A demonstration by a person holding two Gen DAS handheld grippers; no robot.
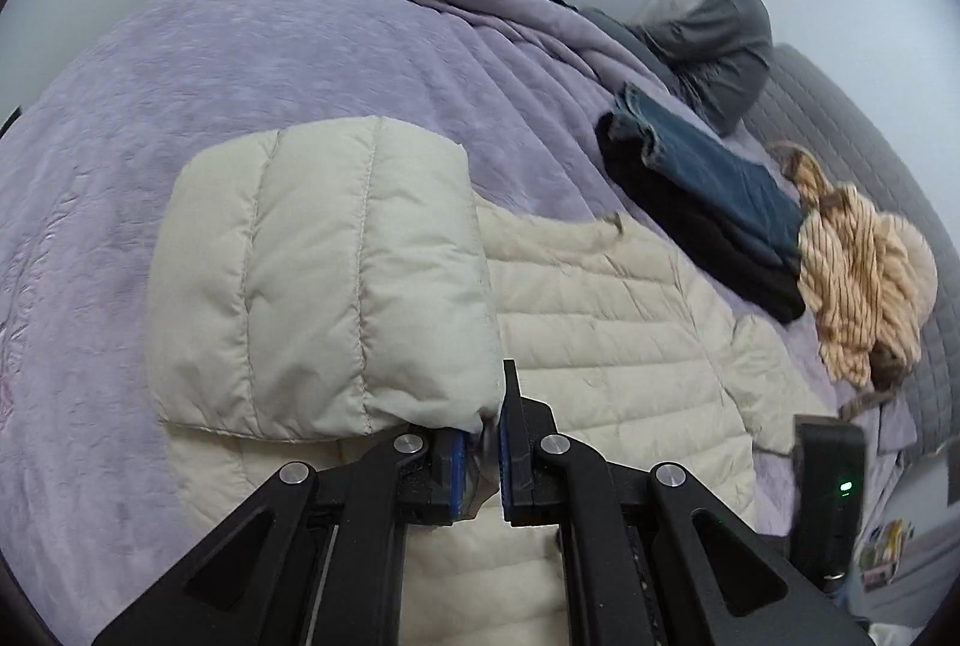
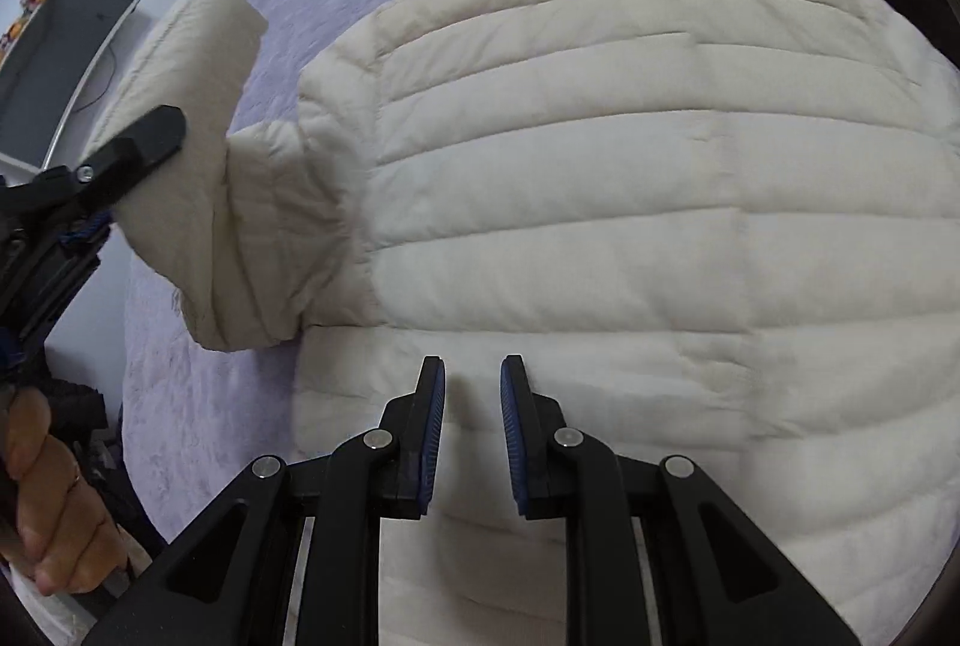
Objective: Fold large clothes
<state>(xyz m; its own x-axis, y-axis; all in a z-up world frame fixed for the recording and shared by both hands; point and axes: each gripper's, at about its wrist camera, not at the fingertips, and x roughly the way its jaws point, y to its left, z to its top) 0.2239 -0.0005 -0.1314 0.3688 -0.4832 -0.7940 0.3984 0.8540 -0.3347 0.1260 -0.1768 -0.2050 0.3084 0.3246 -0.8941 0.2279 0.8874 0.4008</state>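
A cream quilted puffer jacket (image 2: 630, 178) lies flat on the purple bedspread (image 1: 210, 64). My left gripper (image 1: 487, 424) is shut on the cuff of the jacket's sleeve (image 1: 324, 274) and holds it lifted above the jacket body (image 1: 612, 346). The same sleeve (image 2: 198, 118) shows raised at the left of the right wrist view, with the left gripper (image 2: 102, 202) clamped on it. My right gripper (image 2: 473, 382) is open and empty, just above the jacket's lower panel.
A folded stack of dark and blue denim clothes (image 1: 702, 196) and a striped beige garment (image 1: 852, 274) lie at the bed's right side. A man in grey (image 1: 720, 28) sits at the far edge. A monitor (image 2: 54, 58) stands left of the bed.
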